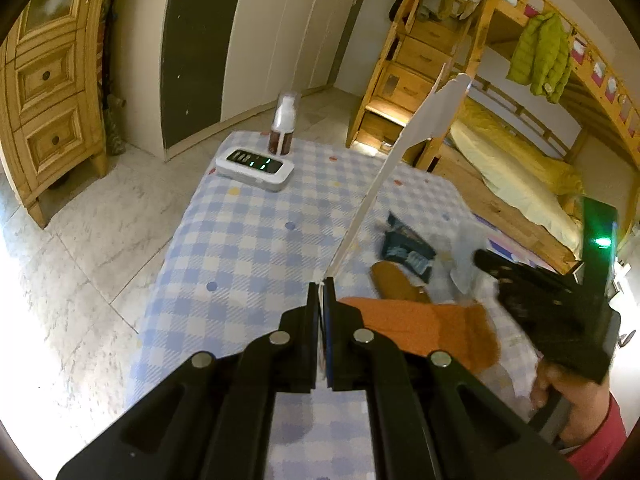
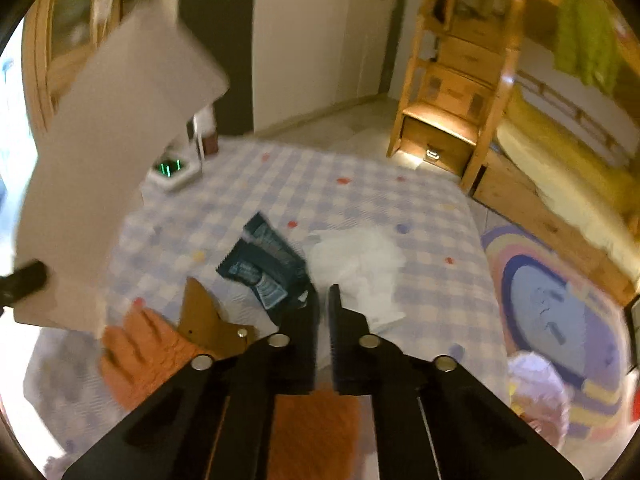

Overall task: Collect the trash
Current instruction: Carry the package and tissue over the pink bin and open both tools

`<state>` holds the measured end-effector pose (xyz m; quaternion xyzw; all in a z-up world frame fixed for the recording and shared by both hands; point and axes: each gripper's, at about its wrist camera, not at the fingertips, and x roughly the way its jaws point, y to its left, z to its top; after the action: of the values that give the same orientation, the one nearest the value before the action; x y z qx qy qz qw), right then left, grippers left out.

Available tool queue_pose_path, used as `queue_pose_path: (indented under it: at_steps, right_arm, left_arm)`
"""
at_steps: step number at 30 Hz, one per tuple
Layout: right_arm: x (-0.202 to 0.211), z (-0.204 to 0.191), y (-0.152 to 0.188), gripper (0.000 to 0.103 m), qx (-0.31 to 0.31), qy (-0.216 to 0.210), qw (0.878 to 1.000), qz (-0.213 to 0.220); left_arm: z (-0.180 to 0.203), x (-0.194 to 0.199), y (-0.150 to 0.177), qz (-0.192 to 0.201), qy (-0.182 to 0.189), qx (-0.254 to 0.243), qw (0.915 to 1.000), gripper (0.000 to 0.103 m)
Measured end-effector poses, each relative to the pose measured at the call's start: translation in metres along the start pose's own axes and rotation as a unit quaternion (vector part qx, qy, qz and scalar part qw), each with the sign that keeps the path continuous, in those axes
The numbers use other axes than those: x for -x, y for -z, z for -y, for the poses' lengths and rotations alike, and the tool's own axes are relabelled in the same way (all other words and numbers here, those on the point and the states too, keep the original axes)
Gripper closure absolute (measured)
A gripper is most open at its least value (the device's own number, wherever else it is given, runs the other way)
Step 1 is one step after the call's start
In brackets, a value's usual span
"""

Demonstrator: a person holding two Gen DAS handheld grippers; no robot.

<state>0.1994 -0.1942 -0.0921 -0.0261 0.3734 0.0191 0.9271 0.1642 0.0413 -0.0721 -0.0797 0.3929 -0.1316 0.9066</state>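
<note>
Left tool (image 1: 322, 284) clamps the white card (image 1: 420, 128); right tool (image 2: 324, 300), clenched empty, should open before reaching the crumpled tissue (image 2: 360, 264) mid-bench.

my left gripper (image 1: 322, 285) sits low centre of the left wrist view, jaws pressed together and pointing down and forward. my right gripper (image 2: 325, 295) sits low centre in its own view, jaws drawn in with a thin gap and nothing between them. my right hand (image 1: 568, 404) grips its handle at the lower right of the left view, pink sleeve (image 1: 600, 448) at the wrist.
</note>
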Motion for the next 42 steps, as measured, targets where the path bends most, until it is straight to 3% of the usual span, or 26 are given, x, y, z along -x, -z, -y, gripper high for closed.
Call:
queue_pose_path:
  at_steps: [2,7,15,22,31,42]
  right_arm:
    - [0.024,0.027,0.004,0.101,-0.049,-0.037,0.998,0.01]
    - [0.076,0.066,0.024,0.101,-0.107,-0.065,0.992,0.032]
    - [0.124,0.1,0.071,0.101,-0.158,-0.051,0.985,0.042]
    - [0.152,0.142,0.114,0.1,-0.197,-0.001,0.979,0.046]
    - [0.158,0.213,0.162,0.1,-0.266,0.049,0.962,0.033]
    - [0.116,0.273,0.183,0.097,-0.318,0.051,0.947,0.012]
  left_arm:
    - [0.008,0.006,-0.001,0.005,0.009,-0.004,0.9999,0.103]
    - [0.048,0.015,0.007,-0.003,0.054,-0.029,0.9981,0.103]
    - [0.137,0.011,0.038,-0.039,0.115,-0.101,0.9875,0.103]
    - [0.213,-0.01,0.065,-0.076,0.152,-0.164,0.9718,0.103]
    - [0.295,-0.051,0.084,-0.116,0.179,-0.212,0.9537,0.103]
    - [0.37,-0.112,0.091,-0.149,0.182,-0.242,0.9412,0.102]
